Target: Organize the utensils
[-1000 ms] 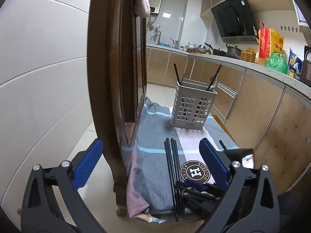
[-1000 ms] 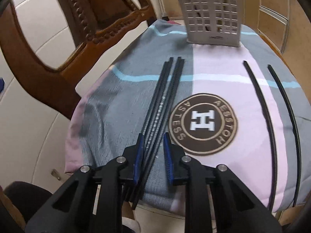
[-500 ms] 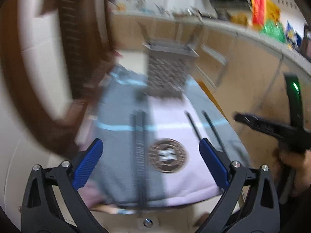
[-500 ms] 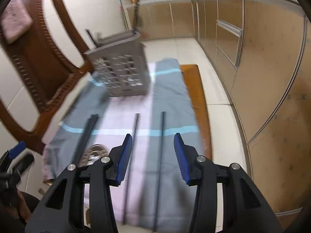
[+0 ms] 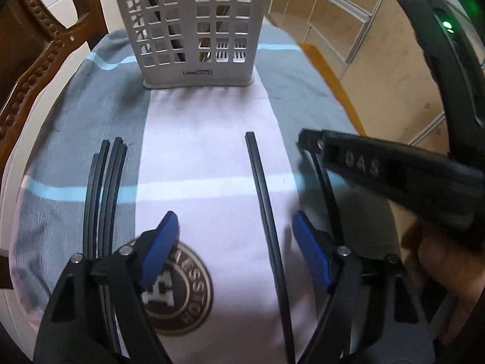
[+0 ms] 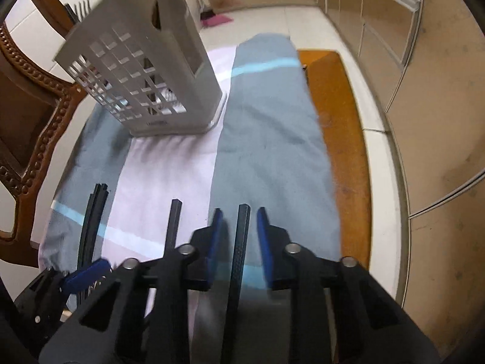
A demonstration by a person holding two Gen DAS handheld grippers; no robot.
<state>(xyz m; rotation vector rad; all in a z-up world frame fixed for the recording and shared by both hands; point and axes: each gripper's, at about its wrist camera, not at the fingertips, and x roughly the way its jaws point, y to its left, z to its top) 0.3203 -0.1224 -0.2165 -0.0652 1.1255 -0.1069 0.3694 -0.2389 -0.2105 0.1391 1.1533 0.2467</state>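
Observation:
A grey slotted utensil holder (image 5: 194, 27) stands at the far end of the cloth-covered table; it also shows in the right wrist view (image 6: 142, 82). A bundle of black chopsticks (image 5: 103, 194) lies at the left. A single black chopstick (image 5: 266, 209) lies between the open jaws of my left gripper (image 5: 235, 239). Another black chopstick (image 6: 241, 242) lies between the jaws of my right gripper (image 6: 238, 233), which are open around it with a gap on both sides. A third chopstick (image 6: 172, 227) lies left of it.
The grey, pink and blue-striped cloth (image 5: 206, 151) carries a round brown logo (image 5: 178, 288). A carved wooden chair (image 6: 27, 115) stands at the left. Kitchen cabinets (image 6: 424, 91) run along the right, beyond the orange table edge (image 6: 342, 115).
Both grippers have swung down over the table's right side. My left gripper now straddles a single chopstick. My right gripper has left the bundle and now straddles another chopstick.

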